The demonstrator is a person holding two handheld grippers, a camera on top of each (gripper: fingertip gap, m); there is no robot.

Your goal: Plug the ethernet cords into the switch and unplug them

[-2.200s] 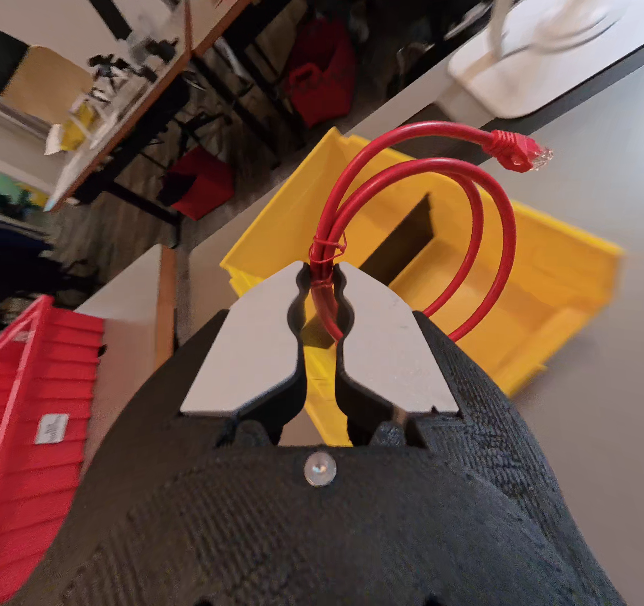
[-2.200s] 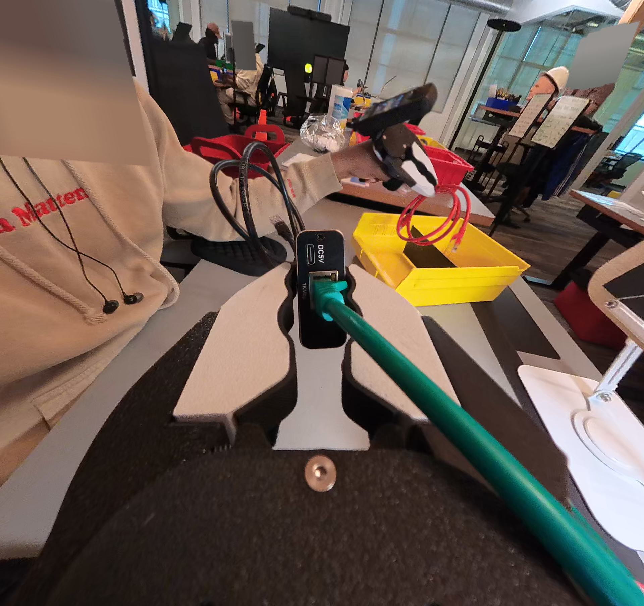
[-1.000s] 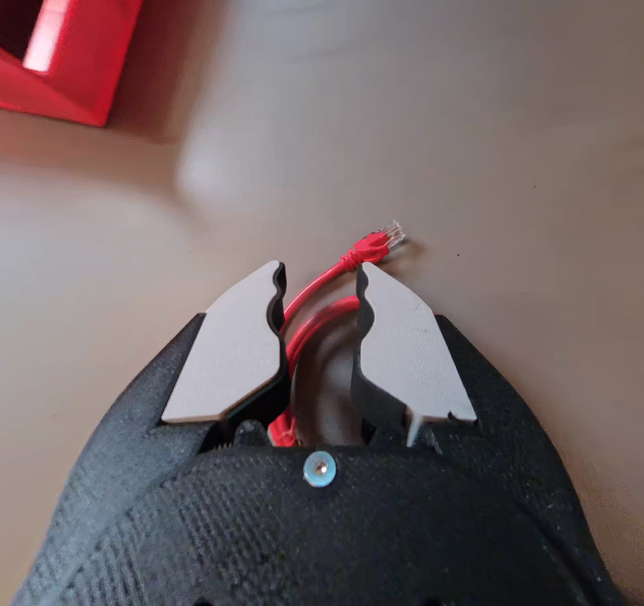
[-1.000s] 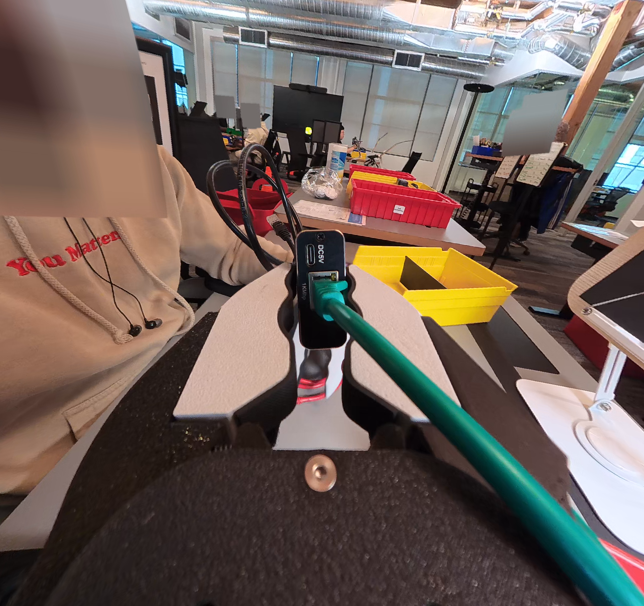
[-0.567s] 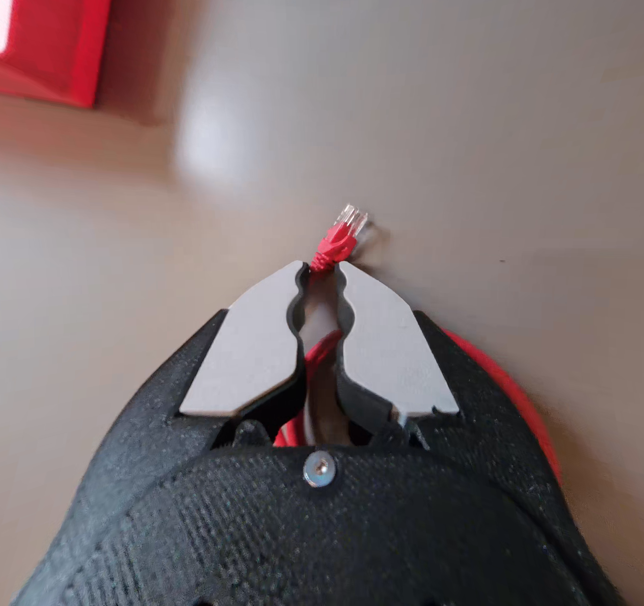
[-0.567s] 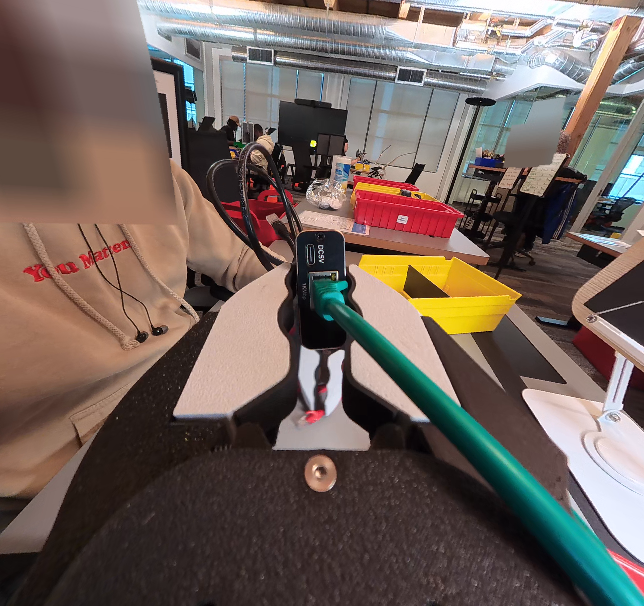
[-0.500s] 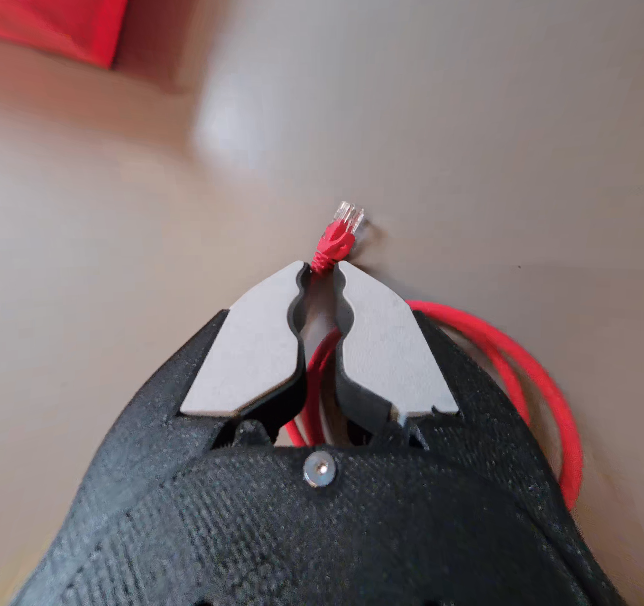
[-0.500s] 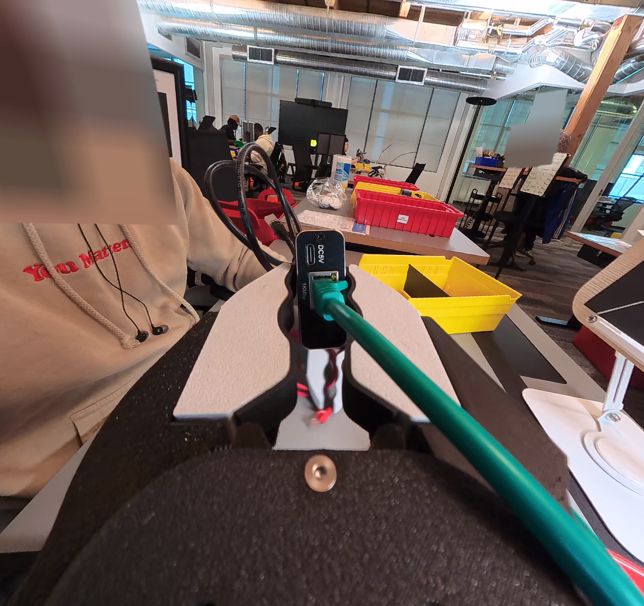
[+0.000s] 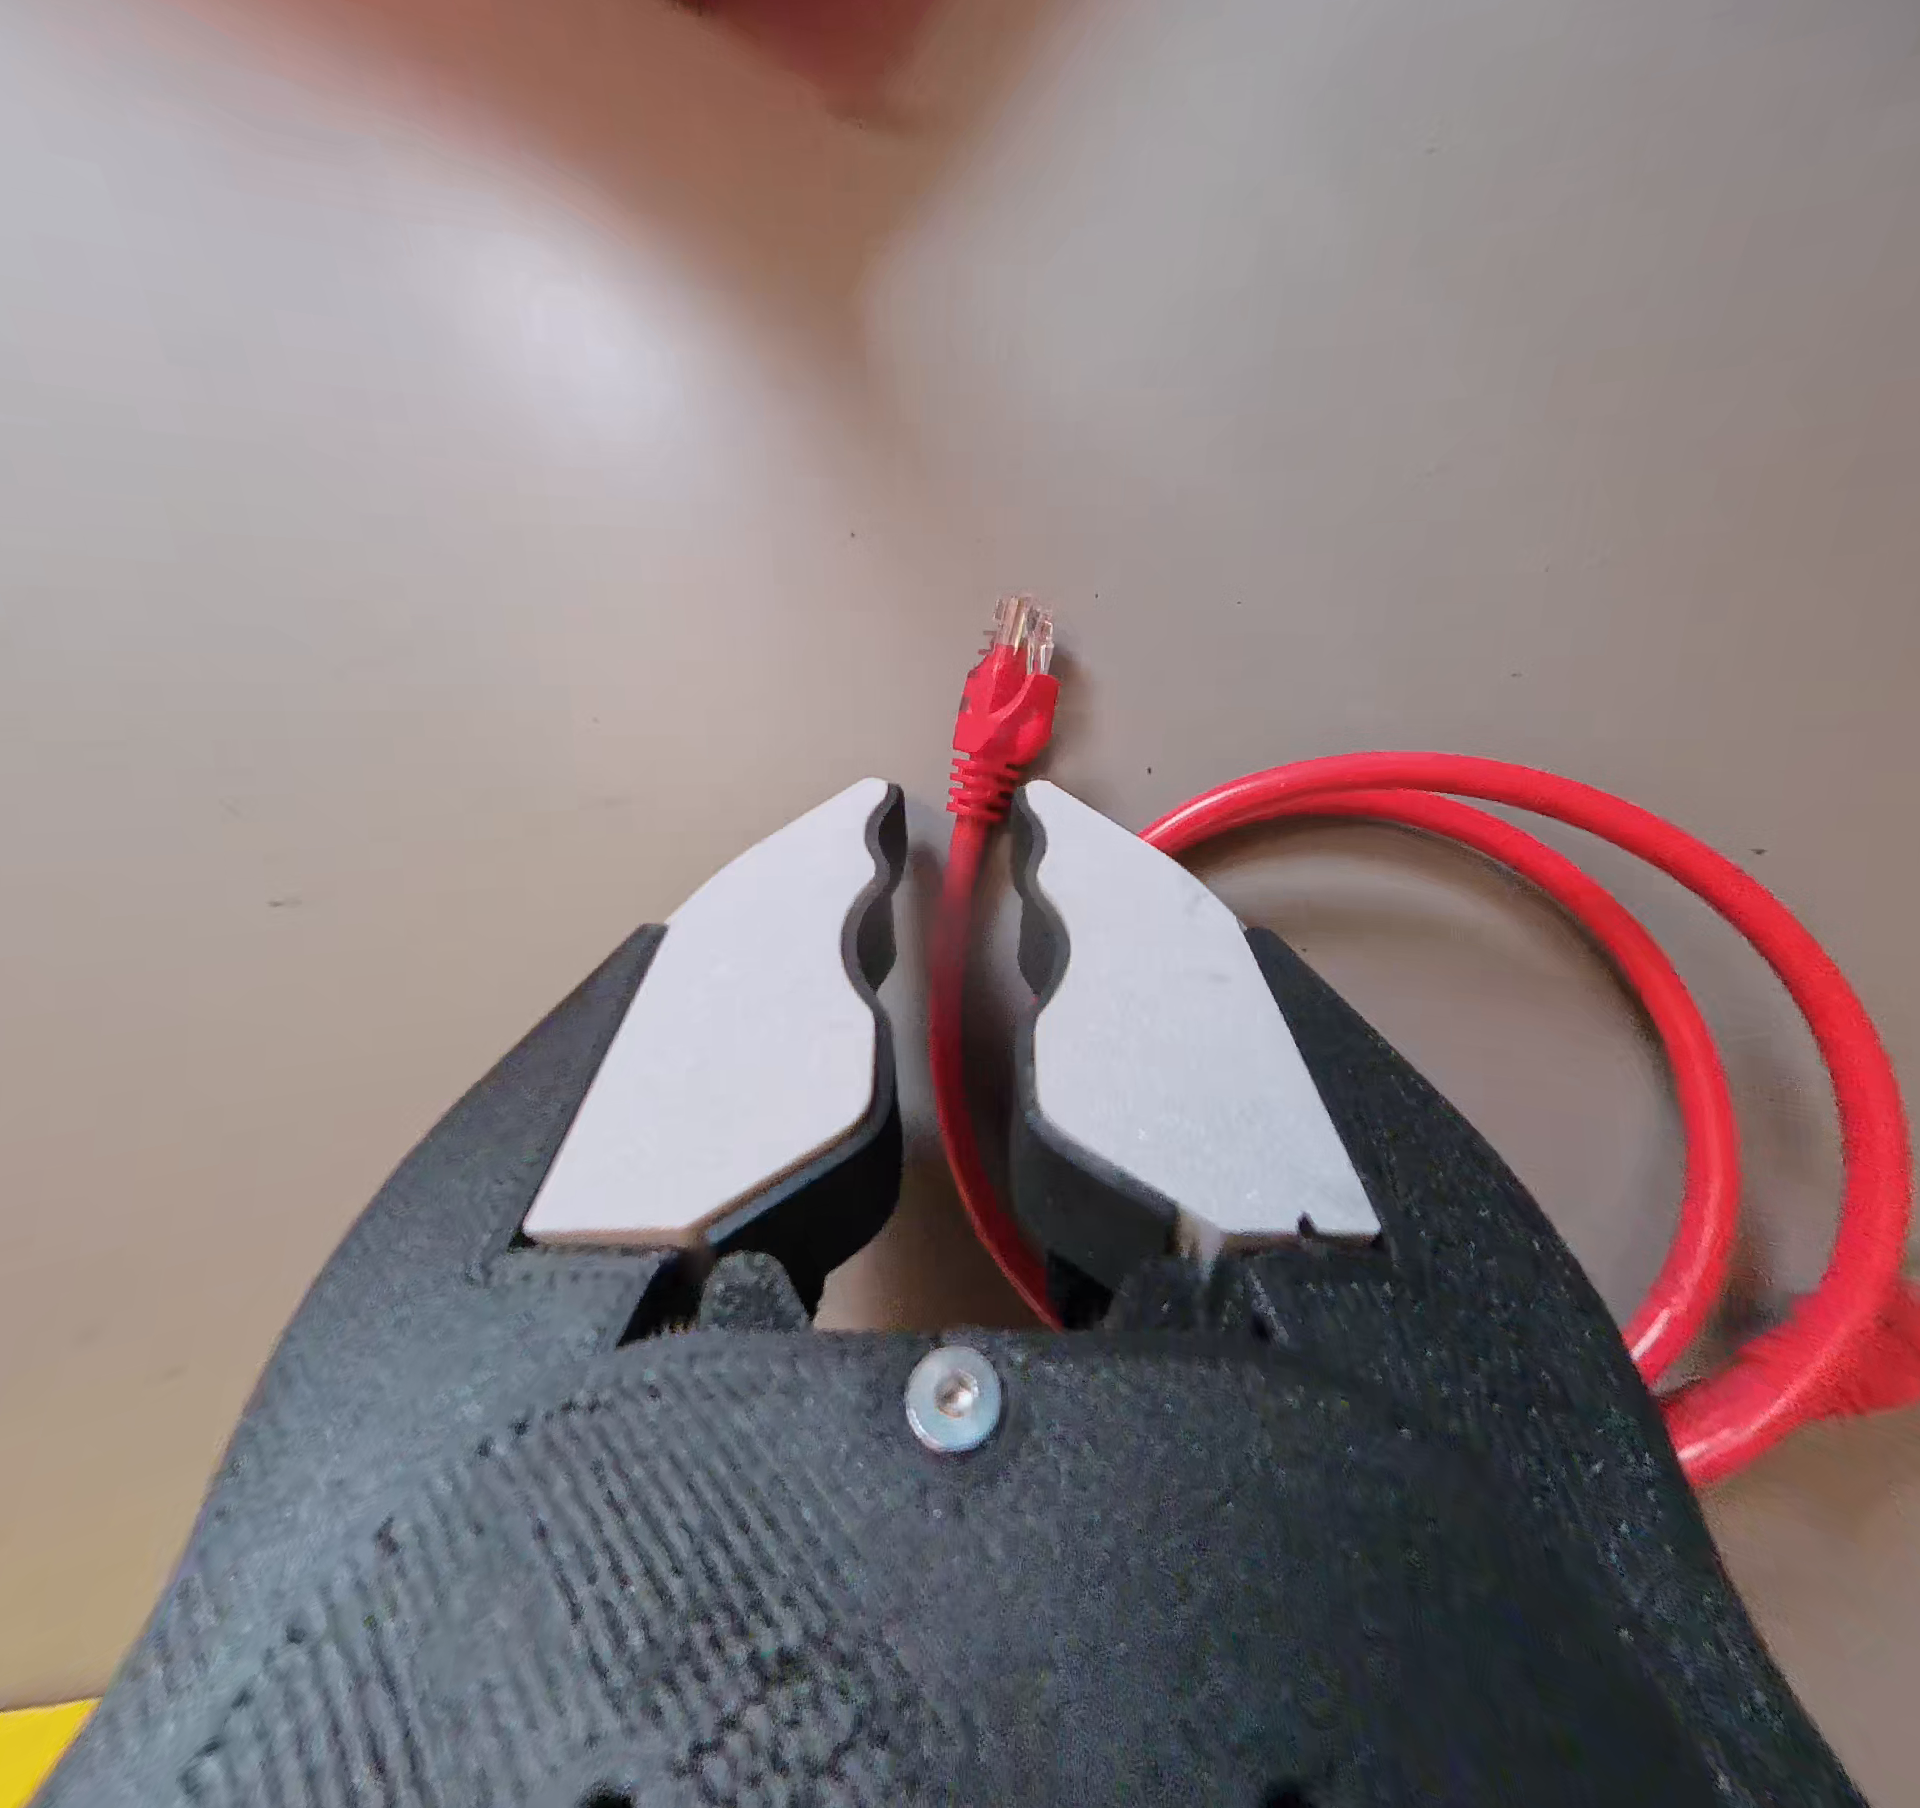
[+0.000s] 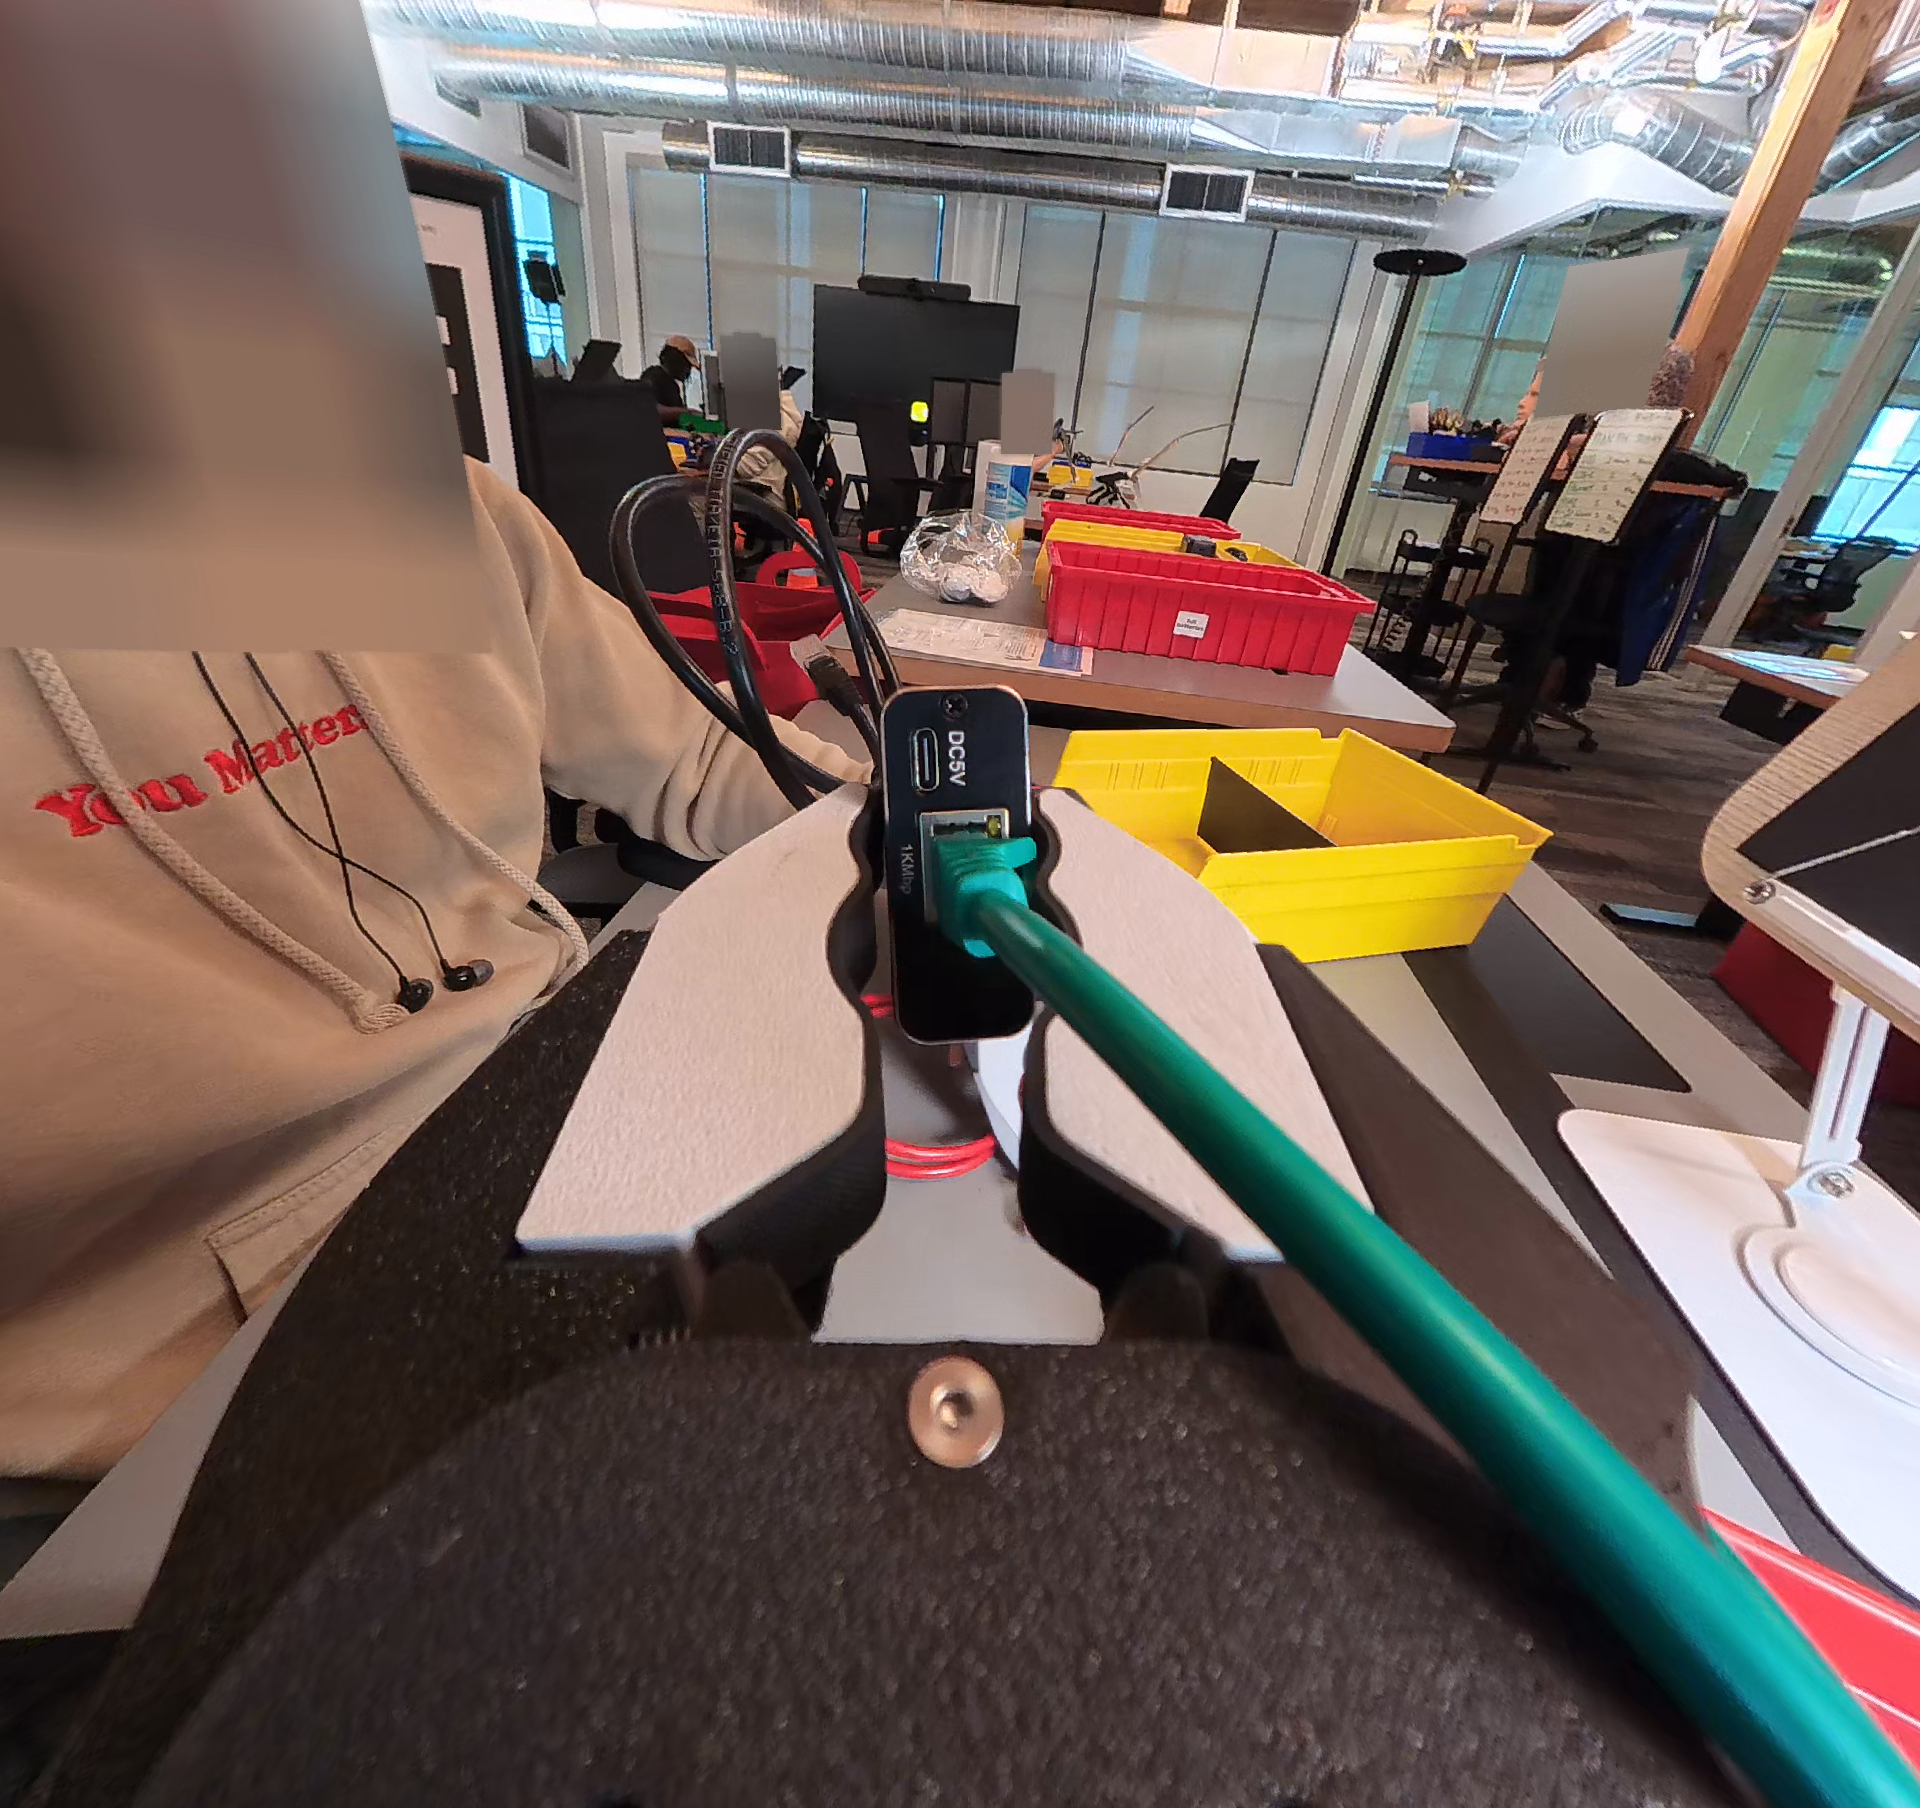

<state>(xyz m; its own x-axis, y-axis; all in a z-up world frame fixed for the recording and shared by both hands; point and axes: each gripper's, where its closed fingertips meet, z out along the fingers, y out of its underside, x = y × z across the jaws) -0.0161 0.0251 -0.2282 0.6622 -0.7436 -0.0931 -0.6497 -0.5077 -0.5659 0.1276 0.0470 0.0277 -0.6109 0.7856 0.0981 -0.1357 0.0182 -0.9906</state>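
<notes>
Two grippers: left gripper (image 9: 956, 794) parted around red cord (image 9: 995, 714), right gripper (image 10: 951, 802) clamping lettered switch (image 10: 956, 771)

Both views are bright and evenly lit, with daylight from the far wall of tall windows (image 10: 1174, 335) in the right wrist view. A soft glare patch sits on the smooth grey bench (image 9: 561, 356) in the left wrist view, whose far edge is blurred. Wide-angle distortion bends the edges.

Red cord (image 9: 1704, 948), green cord (image 10: 1299, 1197), black switch (image 10: 958, 865), yellow bin (image 10: 1382, 875), grey table (image 9: 416, 511).
</notes>
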